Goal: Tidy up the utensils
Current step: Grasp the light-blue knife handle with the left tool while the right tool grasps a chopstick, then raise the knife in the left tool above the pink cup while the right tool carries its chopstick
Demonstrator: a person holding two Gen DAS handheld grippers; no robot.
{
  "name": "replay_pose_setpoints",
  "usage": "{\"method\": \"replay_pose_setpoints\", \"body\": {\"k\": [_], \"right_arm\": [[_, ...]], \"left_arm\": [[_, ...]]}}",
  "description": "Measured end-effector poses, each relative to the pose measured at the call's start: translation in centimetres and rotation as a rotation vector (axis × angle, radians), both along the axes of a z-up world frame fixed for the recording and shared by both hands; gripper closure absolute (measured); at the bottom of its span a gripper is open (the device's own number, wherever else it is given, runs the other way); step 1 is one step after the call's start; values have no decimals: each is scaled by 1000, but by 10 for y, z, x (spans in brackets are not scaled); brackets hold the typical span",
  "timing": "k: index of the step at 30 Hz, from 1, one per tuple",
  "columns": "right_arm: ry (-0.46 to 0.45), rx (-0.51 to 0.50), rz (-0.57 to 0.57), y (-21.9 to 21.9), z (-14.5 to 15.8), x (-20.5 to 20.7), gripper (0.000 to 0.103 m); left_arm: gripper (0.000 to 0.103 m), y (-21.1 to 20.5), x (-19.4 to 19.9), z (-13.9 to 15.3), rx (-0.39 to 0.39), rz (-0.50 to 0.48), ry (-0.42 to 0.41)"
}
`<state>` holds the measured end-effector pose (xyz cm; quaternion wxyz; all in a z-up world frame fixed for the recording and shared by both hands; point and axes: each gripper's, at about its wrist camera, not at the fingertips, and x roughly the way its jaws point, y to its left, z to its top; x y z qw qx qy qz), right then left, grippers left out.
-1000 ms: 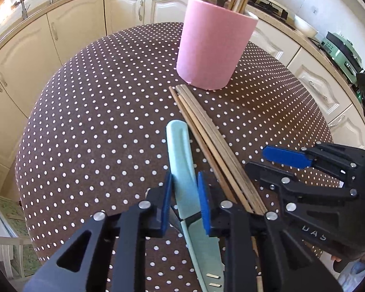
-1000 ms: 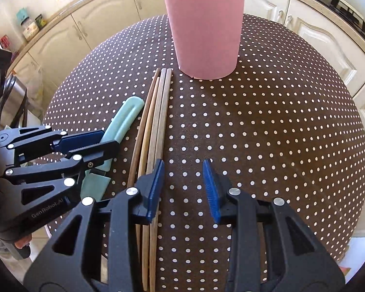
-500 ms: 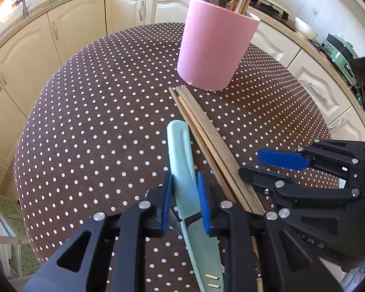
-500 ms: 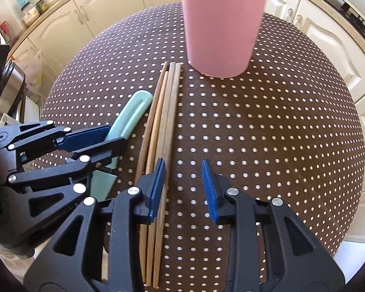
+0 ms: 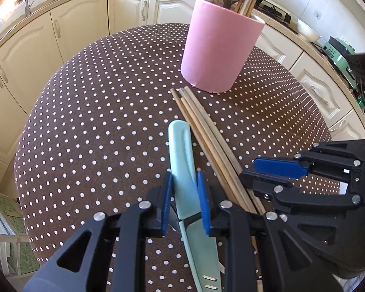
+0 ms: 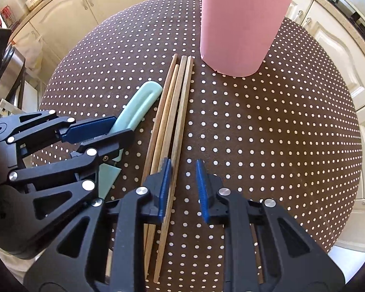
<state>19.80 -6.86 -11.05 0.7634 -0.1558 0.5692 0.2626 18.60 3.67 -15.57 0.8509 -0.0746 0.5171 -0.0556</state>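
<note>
Wooden chopsticks [image 6: 172,131], four, flat on dotted tablecloth [image 6: 267,133] beside pink holder [image 6: 241,26]; right gripper [image 6: 182,182] has shifted over them, jaws closing, one stick inside, ungripped. Left gripper [image 5: 183,194] stays clamped on mint knife [image 5: 182,150], so both await lifting to holder

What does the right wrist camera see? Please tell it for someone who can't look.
The right gripper is closing over wooden chopsticks on a dotted tablecloth, one stick between its fingers. Beside it, the left gripper straddles a mint-green knife; a pink cup stands behind.
</note>
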Motion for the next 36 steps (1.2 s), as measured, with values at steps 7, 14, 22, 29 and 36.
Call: {"method": "replay_pose_setpoints", "body": {"k": [7,14,22,29,36], "right_arm": [[-38,-23,-18,9,-6,3,96],[-94,97,-51,-13,-1,-4,97],[-228,312,-92,-51,22,-24,97],[-434,500,-139,-77,51,-49,97],[-589,607,-169,-84,72,-56,97]], "left_arm": [[83,1,-3,0,1,2,-8],[83,7,-11,5,-19,9,-50],[84,4,-42,40,-51,-32,-237],[84,-3,-68,67,-78,-39,-403],[84,-10,-74,94,-121,-79,-514]]}}
